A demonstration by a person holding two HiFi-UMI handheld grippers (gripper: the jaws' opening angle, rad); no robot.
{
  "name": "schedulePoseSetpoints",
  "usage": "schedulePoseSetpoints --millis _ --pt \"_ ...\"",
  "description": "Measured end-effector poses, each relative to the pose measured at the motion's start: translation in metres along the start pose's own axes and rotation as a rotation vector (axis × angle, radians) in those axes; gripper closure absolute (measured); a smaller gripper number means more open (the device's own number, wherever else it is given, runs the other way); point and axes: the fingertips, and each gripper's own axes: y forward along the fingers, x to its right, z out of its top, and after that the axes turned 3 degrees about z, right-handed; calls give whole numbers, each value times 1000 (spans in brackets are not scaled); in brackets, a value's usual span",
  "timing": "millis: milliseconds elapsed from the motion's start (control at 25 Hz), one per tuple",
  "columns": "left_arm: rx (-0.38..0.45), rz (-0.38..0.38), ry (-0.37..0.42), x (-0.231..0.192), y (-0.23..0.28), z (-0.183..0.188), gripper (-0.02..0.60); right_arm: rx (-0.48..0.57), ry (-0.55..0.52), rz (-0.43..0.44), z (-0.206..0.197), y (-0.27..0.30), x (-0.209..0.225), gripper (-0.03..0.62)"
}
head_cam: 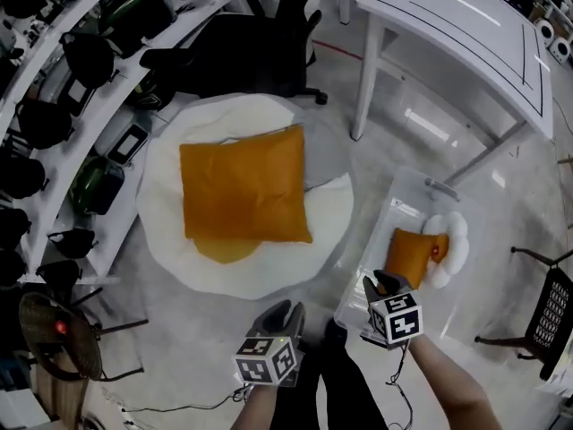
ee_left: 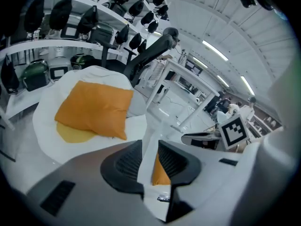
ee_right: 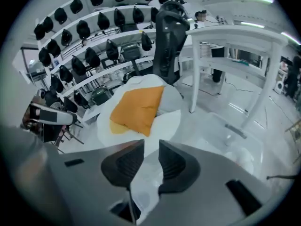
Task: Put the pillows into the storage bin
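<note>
Item 1: large orange pillow, lying flat on a white fried-egg cushion (a yellow yolk shows under its lower edge) on the floor, well apart from the bin.

Item 2: small orange pillow, inside the clear storage bin, touching a white flower-shaped pillow beside it.

Item 3: my right gripper, at the bin's near edge, just beside the small orange pillow. Jaws apart, nothing between them.

Item 4: my left gripper, over bare floor between cushion and bin. Jaws apart, empty.

Surroundings: white table beyond the bin, black office chair behind the cushion, shelves of dark gear along the left.
</note>
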Motion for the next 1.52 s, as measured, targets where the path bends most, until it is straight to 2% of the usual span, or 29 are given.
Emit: schedulePoseSetpoints --millis 200,360,720,1040,1440,1520 --pt "37 87 -97 -40 -12 -4 479 -57 -130 109 15 47 -47 429" --pt "58 120 -150 -68 -5 -10 479 -106 -225 129 16 88 -60 411" --pt "73 166 -225 -153 23 -19 479 -206 -299 113 13 192 -72 390" --pt "71 186 -299 -217 57 -30 479 -307 -380 54 1 283 -64 369" --pt "60 178 -358 -274 86 -38 479 -421 -468 -24 -14 357 -50 356" --pt "63 173 -362 -284 91 -38 479 -407 -461 -29 -10 370 -51 363"
